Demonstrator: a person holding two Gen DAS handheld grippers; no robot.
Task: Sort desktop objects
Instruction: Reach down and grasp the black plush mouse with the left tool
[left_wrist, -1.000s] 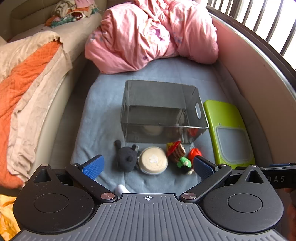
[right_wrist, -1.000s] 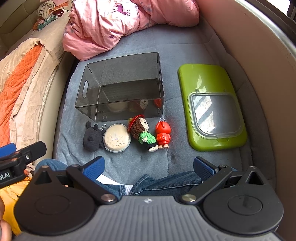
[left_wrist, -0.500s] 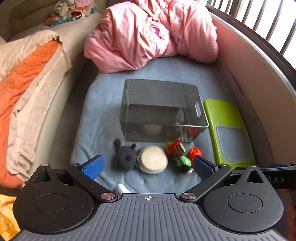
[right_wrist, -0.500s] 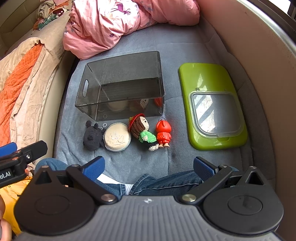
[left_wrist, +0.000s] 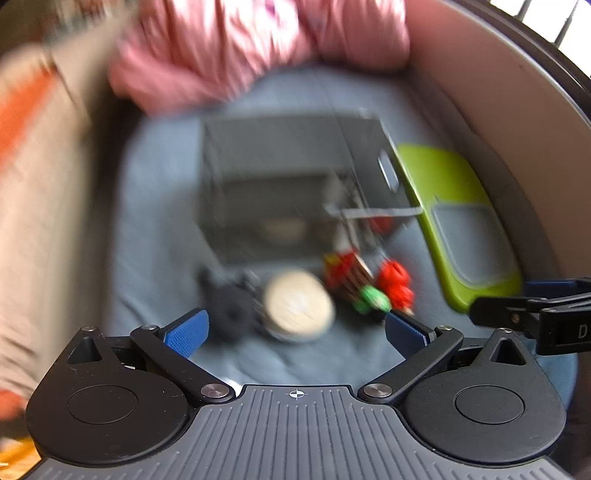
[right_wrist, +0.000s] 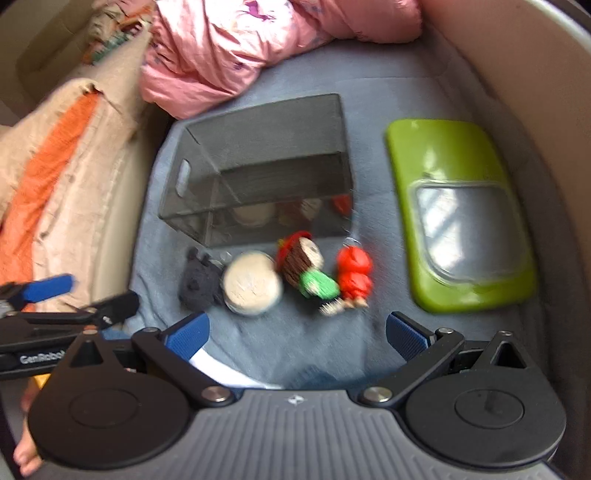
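Note:
Several small items lie in a row on the grey-blue mat in front of a smoky clear bin (right_wrist: 266, 166) (left_wrist: 295, 177): a dark plush toy (right_wrist: 197, 282) (left_wrist: 232, 314), a round cream tin (right_wrist: 253, 282) (left_wrist: 299, 304), a crocheted doll with red hat and green top (right_wrist: 306, 266) (left_wrist: 354, 284), and a red figurine (right_wrist: 354, 273) (left_wrist: 397, 282). My left gripper (left_wrist: 295, 332) is open and empty just short of the tin. My right gripper (right_wrist: 297, 332) is open and empty, close before the doll. The left wrist view is blurred.
A green lid with a clear window (right_wrist: 461, 214) (left_wrist: 461, 225) lies right of the bin. A pink quilt (right_wrist: 258, 44) is bunched behind it. Orange and beige blankets (right_wrist: 55, 166) lie at the left. A curved beige wall (right_wrist: 535, 92) bounds the right side.
Both grippers have moved forward toward the row of items, which now look larger and nearer. Both views are motion-blurred. Both stay open.

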